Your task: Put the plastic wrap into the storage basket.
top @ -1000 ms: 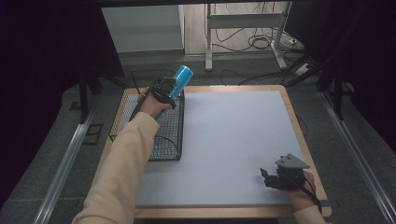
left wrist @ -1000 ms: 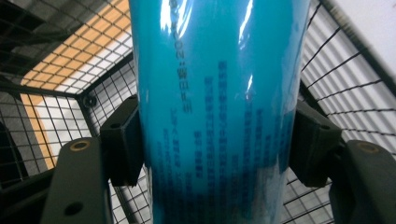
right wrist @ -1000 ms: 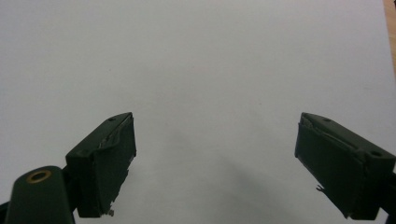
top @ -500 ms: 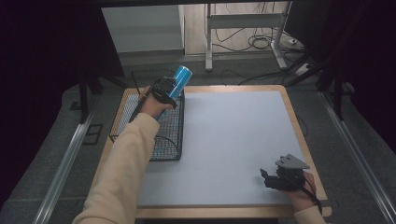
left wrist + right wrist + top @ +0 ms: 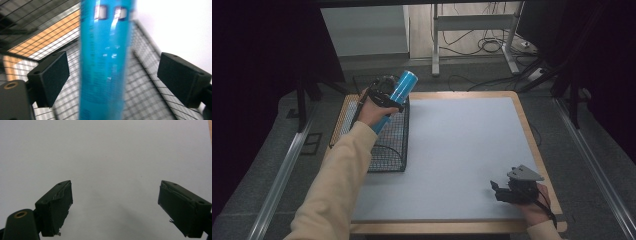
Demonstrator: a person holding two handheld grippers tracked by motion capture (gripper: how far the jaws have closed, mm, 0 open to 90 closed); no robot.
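A tall blue can [image 5: 402,86] leans over the near end of a black wire basket [image 5: 388,150] at the table's left. My left gripper [image 5: 384,95] is at the can's middle. In the left gripper view the can [image 5: 105,62] stands blurred between the two jaws of my left gripper [image 5: 113,58]. Both pads [image 5: 50,75] stand well clear of the can, so the gripper is open. Basket mesh [image 5: 150,100] lies below. My right gripper [image 5: 499,189] rests low at the front right, and in its own view it [image 5: 115,187] is open over the bare white mat [image 5: 100,150].
The white mat [image 5: 462,150] covers most of the wooden table [image 5: 532,150]. Beyond the far edge, cables [image 5: 492,47] and table legs stand on the floor. Metal rails run along both sides of the table.
The can's lower end now shows a little below the hand, toward the basket. The left hand has barely shifted. The right gripper has not moved.
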